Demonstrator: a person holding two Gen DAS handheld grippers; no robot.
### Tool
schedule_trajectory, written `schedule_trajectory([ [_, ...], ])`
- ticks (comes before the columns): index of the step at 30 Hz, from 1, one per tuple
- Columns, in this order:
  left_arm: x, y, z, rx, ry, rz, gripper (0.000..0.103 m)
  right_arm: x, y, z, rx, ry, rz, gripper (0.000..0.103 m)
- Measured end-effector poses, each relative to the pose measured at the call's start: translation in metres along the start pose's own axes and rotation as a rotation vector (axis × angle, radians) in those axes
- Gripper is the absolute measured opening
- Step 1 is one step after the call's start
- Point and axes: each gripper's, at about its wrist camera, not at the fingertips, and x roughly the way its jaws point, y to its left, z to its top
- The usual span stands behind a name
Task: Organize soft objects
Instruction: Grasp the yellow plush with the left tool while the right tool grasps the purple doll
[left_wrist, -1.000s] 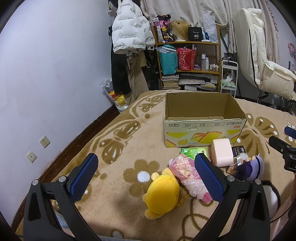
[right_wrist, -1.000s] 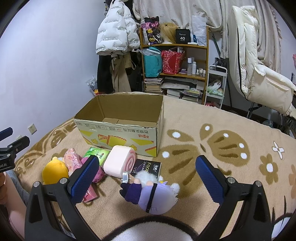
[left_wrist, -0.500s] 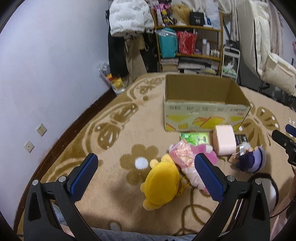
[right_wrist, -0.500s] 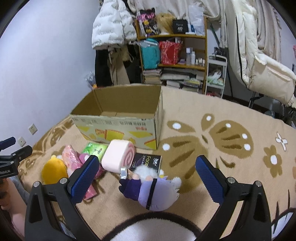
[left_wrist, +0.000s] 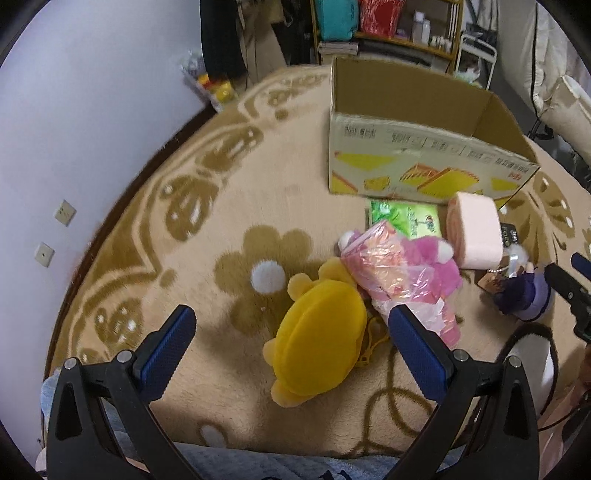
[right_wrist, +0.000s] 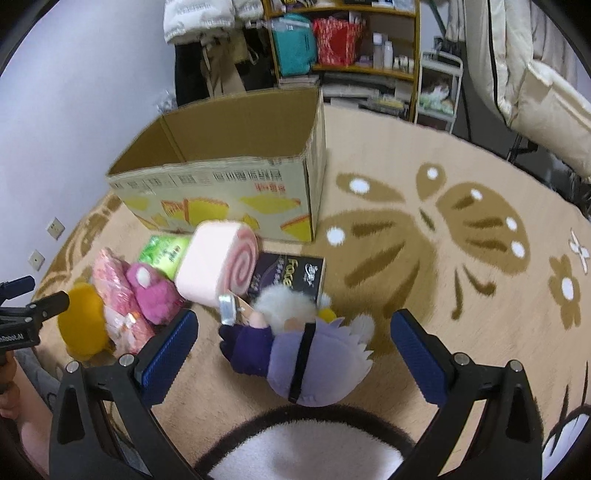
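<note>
Beige carpet (left_wrist: 229, 206) with brown flowers and butterflies carries everything, and the open cardboard box (left_wrist: 424, 162) stands at its far side with a cluttered shelf (right_wrist: 343, 40) behind.

My left tongs (left_wrist: 291, 343) gape wide and hold nothing; the yellow plush (left_wrist: 321, 339) lies between and just past their blue pads. My right tongs (right_wrist: 295, 354) are equally wide and empty, with the purple doll (right_wrist: 306, 362) lying right in their gap. A pink roll cushion (right_wrist: 218, 266) rests in front of the box, touching a dark packet (right_wrist: 291, 273), and a pink plush (right_wrist: 151, 291) in crinkly wrap lies beside a green packet (left_wrist: 406, 218).

I judge the step to be the first pick, with nothing yet in the box as far as I can see. To do it well I should come down over the doll's thick body, not its white hair, and close gently until the stuffing resists. On the left, I should centre on the yellow plush and stay clear of its loose cord.

Compared with a second ago, both tongs have tilted downward and closer: the toys loom larger, while the shelf has slid up toward the frame's top.
</note>
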Motion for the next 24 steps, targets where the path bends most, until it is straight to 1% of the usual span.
schedule_trajectory([
  [7, 0.028, 0.004, 0.005, -0.033, 0.116, -0.029, 0.103, 0.022, -0.006, -0.003, 0.019, 0.099, -0.001, 0.103],
  [10, 0.037, 0.003, 0.005, -0.034, 0.15, -0.05, 0.103, 0.033, -0.008, -0.006, 0.026, 0.135, 0.003, 0.103],
  [13, 0.045, 0.001, 0.005, -0.028, 0.177, -0.054, 0.103, 0.044, -0.012, -0.01, 0.044, 0.181, 0.019, 0.103],
  [20, 0.063, -0.002, 0.006, -0.022, 0.239, -0.055, 0.103, 0.056, -0.015, -0.012, 0.065, 0.227, 0.057, 0.103],
  [24, 0.07, -0.004, 0.006, -0.024, 0.265, -0.058, 0.103, 0.058, -0.017, -0.013, 0.078, 0.238, 0.069, 0.103],
])
